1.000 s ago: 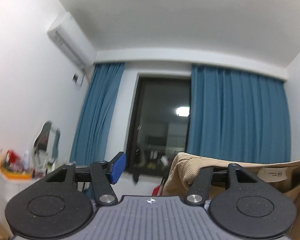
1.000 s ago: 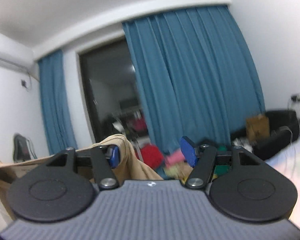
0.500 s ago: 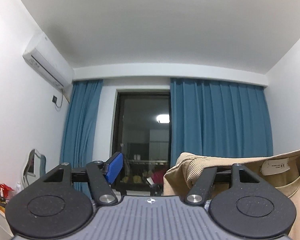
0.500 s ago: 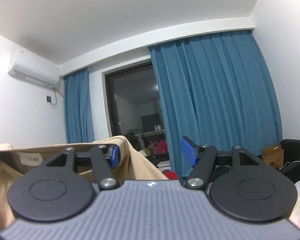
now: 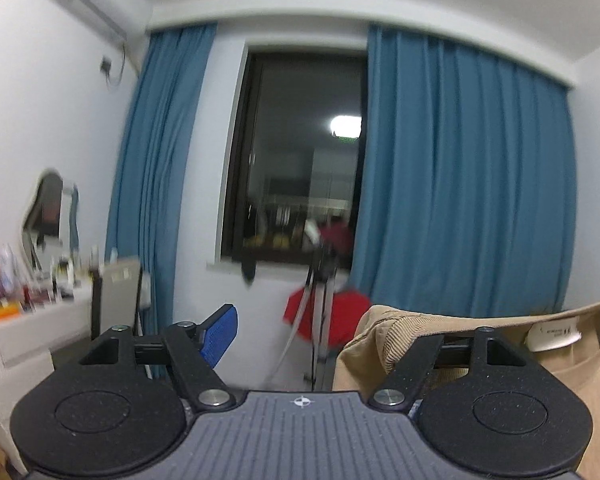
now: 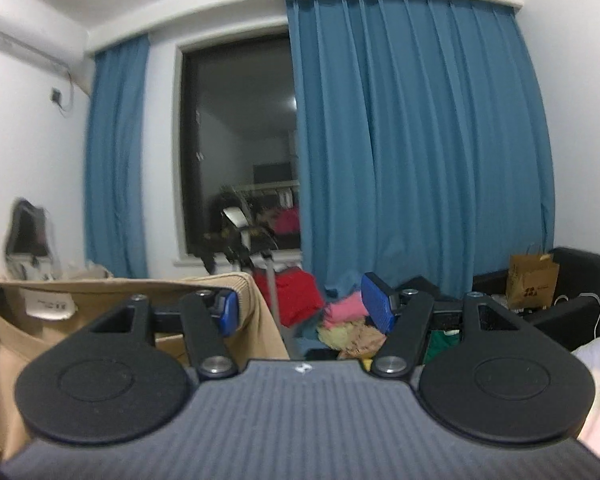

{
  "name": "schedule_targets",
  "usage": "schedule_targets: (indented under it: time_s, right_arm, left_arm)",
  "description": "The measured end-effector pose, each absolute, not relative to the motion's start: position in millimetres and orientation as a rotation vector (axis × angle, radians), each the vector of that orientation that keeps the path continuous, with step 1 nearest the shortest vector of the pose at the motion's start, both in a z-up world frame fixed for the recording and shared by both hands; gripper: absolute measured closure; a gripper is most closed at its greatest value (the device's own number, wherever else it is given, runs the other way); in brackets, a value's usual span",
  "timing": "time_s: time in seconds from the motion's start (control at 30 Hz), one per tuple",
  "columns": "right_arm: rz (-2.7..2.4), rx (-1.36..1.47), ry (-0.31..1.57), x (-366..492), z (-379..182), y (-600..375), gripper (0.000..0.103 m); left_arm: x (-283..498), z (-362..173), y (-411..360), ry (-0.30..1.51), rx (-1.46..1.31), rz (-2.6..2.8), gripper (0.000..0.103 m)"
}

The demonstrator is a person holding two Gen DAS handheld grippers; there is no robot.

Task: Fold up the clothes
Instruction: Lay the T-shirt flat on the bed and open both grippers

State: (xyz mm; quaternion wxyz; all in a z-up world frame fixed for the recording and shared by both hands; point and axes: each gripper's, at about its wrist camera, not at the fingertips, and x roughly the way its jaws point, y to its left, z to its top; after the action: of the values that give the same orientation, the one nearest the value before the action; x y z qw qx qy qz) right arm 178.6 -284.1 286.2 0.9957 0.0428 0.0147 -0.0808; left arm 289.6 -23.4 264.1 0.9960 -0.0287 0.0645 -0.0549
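Observation:
A tan corduroy garment [image 5: 496, 344] with a white neck label [image 5: 554, 330] hangs in the air between my two grippers. In the left wrist view it drapes over the right finger of my left gripper [image 5: 300, 332], whose jaws stand wide apart; the left blue pad [image 5: 219, 334] is bare. In the right wrist view the garment [image 6: 100, 304] hangs over the left finger of my right gripper [image 6: 302, 312], also spread wide, with the right blue pad [image 6: 376, 306] bare. Both grippers point at the window wall.
Blue curtains [image 5: 460, 184] flank a dark window [image 5: 300, 160]. A tripod [image 5: 320, 312] with red cloth stands below it. A white dresser [image 5: 32, 328] with clutter and a mirror is at left. A clothes pile [image 6: 340, 320], black sofa [image 6: 580, 280] and paper bag [image 6: 532, 280] lie at right.
Both views have tilted down from the ceiling toward the window and floor clutter. The tan garment stays draped on the same inner fingers. The jaws have not visibly changed width.

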Motion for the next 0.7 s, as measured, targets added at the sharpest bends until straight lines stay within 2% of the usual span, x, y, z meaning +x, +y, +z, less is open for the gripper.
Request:
schedule_targets:
  time_s: [0.13, 0.3, 0.37, 0.57, 0.7]
  right_arm:
    - [-0.183, 0.056, 0.144, 280.0, 211.9, -299.0, 0.039]
    - [-0.178, 0.043, 0.401, 400.4, 100.0, -320.8, 0.04]
    - [-0.166, 0.021, 0.507, 439.8, 62.5, -327.6, 0.041]
    - [0.004, -0.186, 1.024, 534.0, -5.3, -317.3, 0.041]
    - [0.09, -0.172, 1.015, 530.9, 13.8, -304.5, 0.04]
  left_arm:
    - [399.5, 162.0, -37.3, 0.254, -0.054, -0.126, 0.026]
    - [535.9, 27.3, -50.4, 0.479, -0.023, -0.171, 0.027]
    - [573.3, -9.7, -55.6, 0.581, -0.012, -0.198, 0.028]
    - [607.5, -26.3, -73.8, 0.815, 0.114, -0.244, 0.027]
    - [628.7, -35.4, -86.0, 0.969, 0.201, -0.274, 0.022]
